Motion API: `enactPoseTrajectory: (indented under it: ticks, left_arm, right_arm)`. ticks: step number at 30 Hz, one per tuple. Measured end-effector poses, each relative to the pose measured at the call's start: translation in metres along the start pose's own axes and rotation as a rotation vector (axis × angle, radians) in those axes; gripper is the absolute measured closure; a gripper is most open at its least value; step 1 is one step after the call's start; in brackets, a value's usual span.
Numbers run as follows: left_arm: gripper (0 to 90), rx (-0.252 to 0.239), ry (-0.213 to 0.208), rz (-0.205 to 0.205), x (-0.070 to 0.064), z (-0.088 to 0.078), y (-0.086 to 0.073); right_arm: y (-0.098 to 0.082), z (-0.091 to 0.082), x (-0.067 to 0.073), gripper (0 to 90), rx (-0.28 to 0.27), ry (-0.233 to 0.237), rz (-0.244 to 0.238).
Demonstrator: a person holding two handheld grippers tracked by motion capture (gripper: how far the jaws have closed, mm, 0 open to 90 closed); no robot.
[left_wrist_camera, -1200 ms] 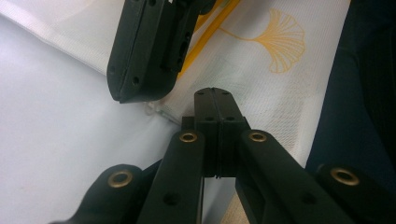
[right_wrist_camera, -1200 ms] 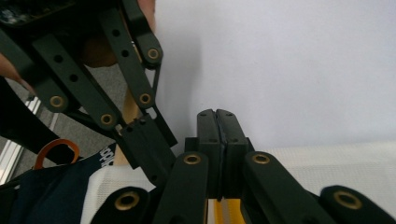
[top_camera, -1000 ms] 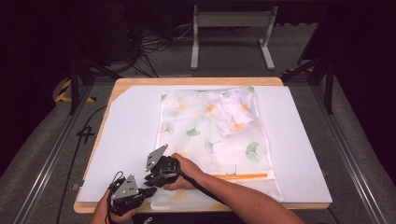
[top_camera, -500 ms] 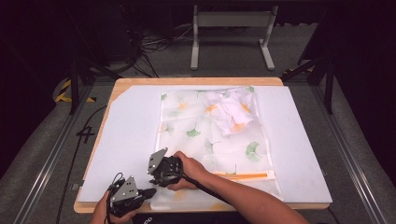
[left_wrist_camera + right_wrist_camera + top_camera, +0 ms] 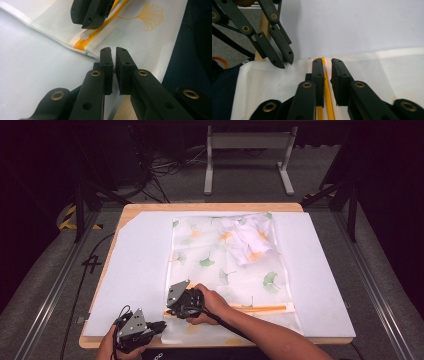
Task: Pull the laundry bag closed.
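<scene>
A white mesh bag (image 5: 215, 265) printed with ginkgo leaves lies flat, its orange zipper (image 5: 260, 308) along the near edge. My left gripper (image 5: 162, 325) (image 5: 114, 50) pinches the bag's near left corner. Its jaws have just been opening a little, and only a thin slit shows between them. My right gripper (image 5: 172, 311) (image 5: 327, 61) sits at the zipper's left end (image 5: 328, 100). Its jaws have just been closing and stand close together with the orange zipper between them. A white pull tab (image 5: 85, 37) pokes out beside its tips.
A crumpled white cloth (image 5: 247, 237) bulges inside the bag's far right part. The bag rests on a white sheet (image 5: 140, 270) that covers the wooden table (image 5: 150, 207). A metal stand (image 5: 245, 150) and cables are on the floor beyond.
My right gripper has shifted slightly to the right along the zipper's left end. The left gripper has stayed at the bag's corner.
</scene>
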State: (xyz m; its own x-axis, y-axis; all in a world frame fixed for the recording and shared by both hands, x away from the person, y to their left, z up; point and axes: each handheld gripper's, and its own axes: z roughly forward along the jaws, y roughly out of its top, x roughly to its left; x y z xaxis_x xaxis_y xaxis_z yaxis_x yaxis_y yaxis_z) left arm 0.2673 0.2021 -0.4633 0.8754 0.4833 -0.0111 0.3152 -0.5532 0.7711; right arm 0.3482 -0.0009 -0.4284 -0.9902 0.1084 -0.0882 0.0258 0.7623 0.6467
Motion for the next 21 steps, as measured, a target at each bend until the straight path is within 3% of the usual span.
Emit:
enactPoseTrajectory:
  ticks: [7, 10, 12, 15, 21]
  left_arm:
    - [84.2, 0.006, 0.017, 0.010, 0.000, 0.004, 0.006]
    - [84.3, 0.009, 0.030, 0.015, 0.002, 0.006, 0.008]
    - [83.9, 0.014, 0.047, 0.015, 0.004, 0.008, 0.010]
    - [84.0, 0.026, 0.078, 0.046, 0.003, 0.010, 0.014]
    - [84.4, 0.026, 0.078, 0.059, 0.005, 0.015, 0.019]
  right_arm:
    - [-0.003, 0.005, 0.004, 86.4, 0.010, 0.007, -0.018]
    - [-0.004, 0.008, 0.002, 82.5, 0.002, 0.009, 0.011]
    - [-0.006, 0.011, -0.001, 86.5, 0.003, 0.016, 0.023]
    - [-0.007, 0.010, -0.004, 90.0, -0.014, 0.030, 0.050]
    - [-0.012, 0.008, -0.011, 90.0, -0.031, 0.059, 0.119]
